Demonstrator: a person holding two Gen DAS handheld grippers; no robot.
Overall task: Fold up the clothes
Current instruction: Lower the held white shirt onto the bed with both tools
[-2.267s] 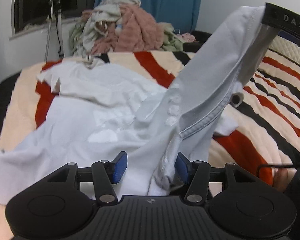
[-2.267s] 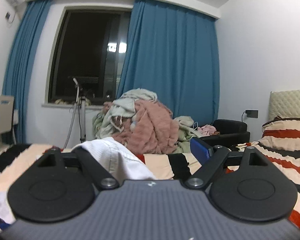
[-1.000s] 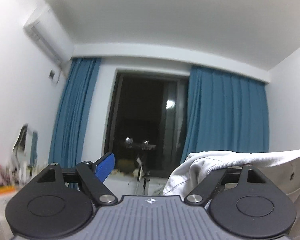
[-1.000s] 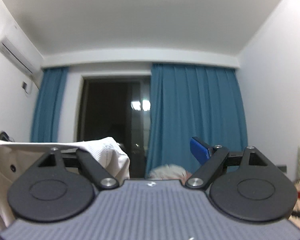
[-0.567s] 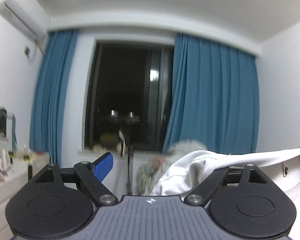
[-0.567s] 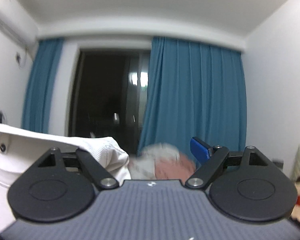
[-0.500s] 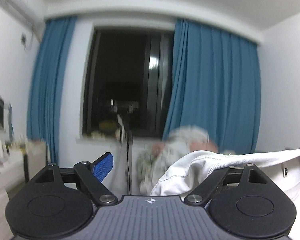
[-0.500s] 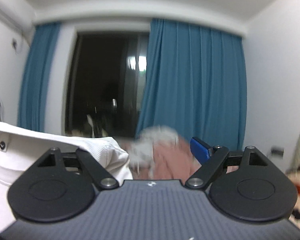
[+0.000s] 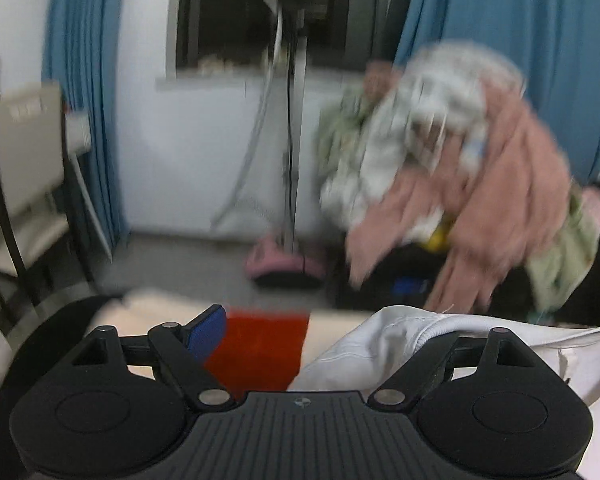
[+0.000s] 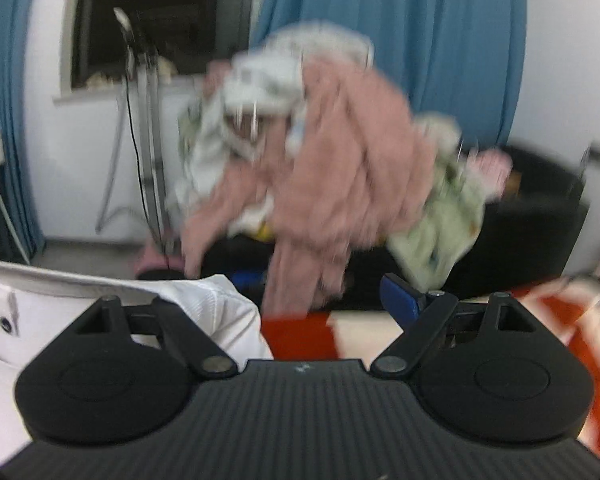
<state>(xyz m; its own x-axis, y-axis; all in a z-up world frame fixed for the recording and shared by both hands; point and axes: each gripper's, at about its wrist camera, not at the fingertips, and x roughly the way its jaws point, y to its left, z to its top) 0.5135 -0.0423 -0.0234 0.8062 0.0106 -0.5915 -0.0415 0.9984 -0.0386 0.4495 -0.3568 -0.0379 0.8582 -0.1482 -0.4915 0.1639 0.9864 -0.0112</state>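
Note:
A white shirt point(image 9: 400, 344) hangs stretched between my two grippers above the striped bed point(image 9: 260, 348). In the left wrist view my left gripper point(image 9: 320, 332) stands wide open, its blue left pad point(image 9: 204, 332) bare, the shirt draped over its right finger. In the right wrist view my right gripper point(image 10: 300, 312) also stands wide open; the shirt point(image 10: 204, 304) lies over its left finger and its blue right pad point(image 10: 400, 300) is bare. Both views are blurred by motion.
A big pile of pink, white and green clothes point(image 9: 460, 160) lies on a dark sofa point(image 10: 540, 220) past the bed's end, also in the right wrist view point(image 10: 332, 152). A stand point(image 9: 292, 120) with a pink base, a chair point(image 9: 24, 180), blue curtains and a dark window lie beyond.
Both grippers have tipped down from the ceiling and window toward the bed's end and the clothes pile. The shirt stays hooked over one finger of each.

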